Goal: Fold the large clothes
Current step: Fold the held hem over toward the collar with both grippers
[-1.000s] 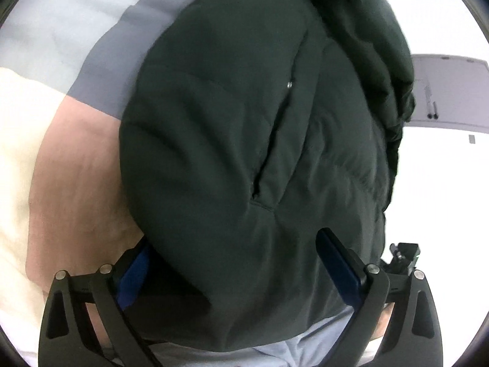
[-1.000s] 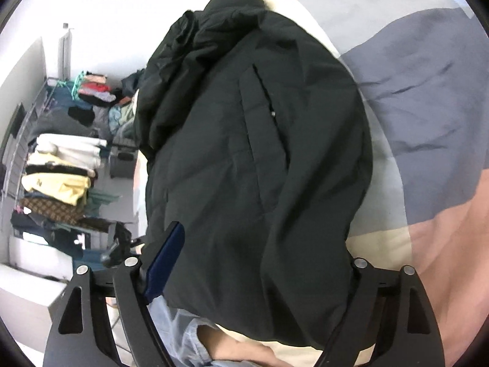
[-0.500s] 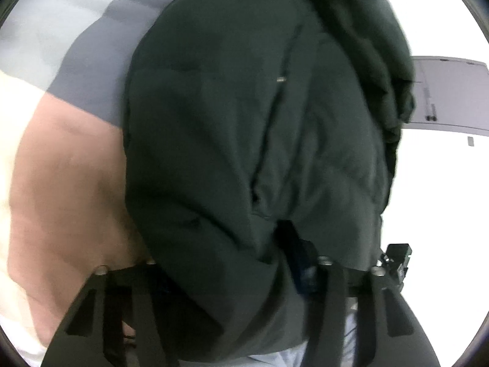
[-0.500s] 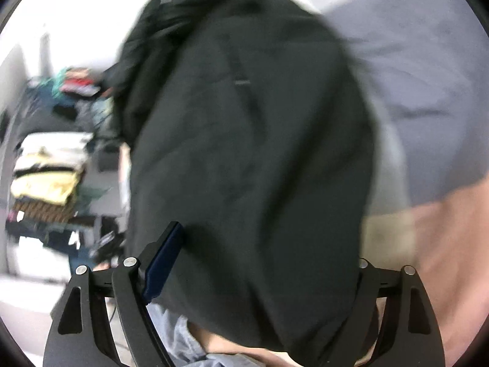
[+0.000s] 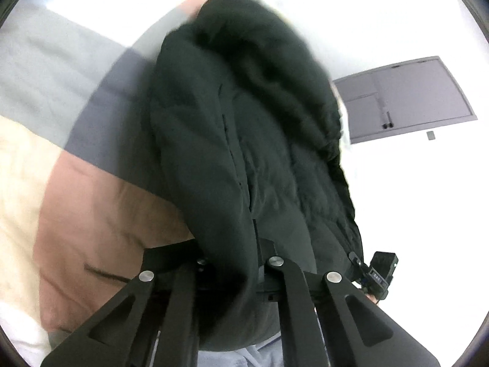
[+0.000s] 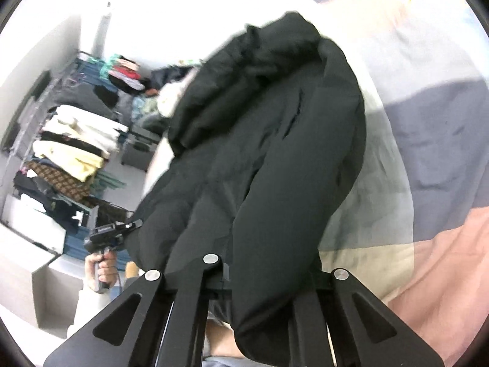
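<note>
Both grippers, left (image 5: 232, 260) and right (image 6: 269, 272), pinch the bulky dark jacket's (image 5: 244, 140) hem; its slick padding could slip free and slump onto the bed (image 5: 91, 214).

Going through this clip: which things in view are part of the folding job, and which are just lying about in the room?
Part of the job:
- dark jacket
- left gripper, shut on the jacket's near edge
- right gripper, shut on the same edge
- colour-block bedspread it lies on

Just lying about:
- rack of clothes
- grey wall panel
</note>
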Tool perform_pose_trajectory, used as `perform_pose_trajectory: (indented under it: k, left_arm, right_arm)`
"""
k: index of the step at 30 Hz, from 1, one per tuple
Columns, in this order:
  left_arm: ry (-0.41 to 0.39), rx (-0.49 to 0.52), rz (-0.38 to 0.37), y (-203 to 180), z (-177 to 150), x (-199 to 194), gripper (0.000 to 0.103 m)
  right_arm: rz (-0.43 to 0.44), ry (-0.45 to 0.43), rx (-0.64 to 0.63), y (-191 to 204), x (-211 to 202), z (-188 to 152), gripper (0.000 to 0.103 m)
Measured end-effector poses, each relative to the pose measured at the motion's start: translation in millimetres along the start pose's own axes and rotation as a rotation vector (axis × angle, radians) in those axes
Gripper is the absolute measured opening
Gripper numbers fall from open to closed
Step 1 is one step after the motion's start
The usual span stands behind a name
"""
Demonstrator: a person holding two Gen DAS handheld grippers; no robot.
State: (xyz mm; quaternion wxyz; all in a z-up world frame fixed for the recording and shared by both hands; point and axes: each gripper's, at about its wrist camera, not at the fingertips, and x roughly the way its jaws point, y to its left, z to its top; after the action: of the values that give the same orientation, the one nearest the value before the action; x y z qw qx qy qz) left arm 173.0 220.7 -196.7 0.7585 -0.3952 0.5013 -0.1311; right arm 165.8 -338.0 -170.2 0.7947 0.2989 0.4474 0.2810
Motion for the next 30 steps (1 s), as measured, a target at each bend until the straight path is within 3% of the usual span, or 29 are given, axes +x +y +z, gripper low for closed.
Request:
perform_pose_trajectory:
  k: [9,19,30]
  left_arm:
    - [-0.095,0.042,-0.073,-8,-33,-83,0.001]
    - [-0.142,0.097,-0.142,-21,-96,-171,0.001]
    - [-0.151,0.136,-0.117,-48,-156,-200,0.001]
  right_arm:
    - [0.059,-0.123,-0.098,55,-60,-16,0.004]
    - [0.136,-0.218,-0.186,98,-124,-85,0.004]
    - [0.17,-0.247,-0.218,127,-169,-140,0.004]
